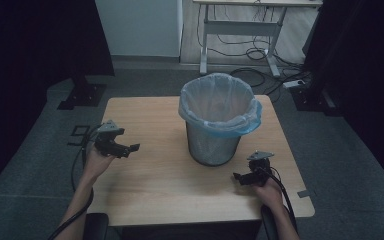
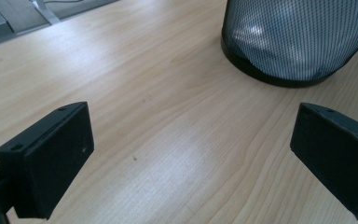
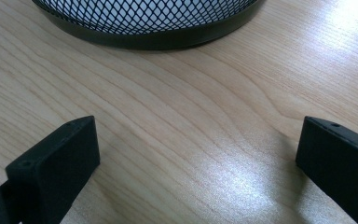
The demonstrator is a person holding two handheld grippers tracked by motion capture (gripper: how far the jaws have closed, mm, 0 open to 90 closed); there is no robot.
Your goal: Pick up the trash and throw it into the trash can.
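A black mesh wastebasket (image 1: 214, 142) lined with a pale blue plastic bag (image 1: 220, 107) stands upright on the wooden table (image 1: 155, 185), right of centre. My left gripper (image 1: 130, 148) hovers at the table's left side, open and empty, its jaws aimed toward the basket (image 2: 298, 42). My right gripper (image 1: 239, 177) sits near the front right, just in front of the basket's base (image 3: 154, 23), also open with nothing between its jaws. In both gripper views the jaws stand wide apart over bare wood.
A desk frame (image 1: 240, 30) with loose cables (image 1: 260, 55) on the floor stands beyond the table. Dark stands and curtains flank both sides. A small strip of tape (image 1: 304, 193) sits at the table's right front edge.
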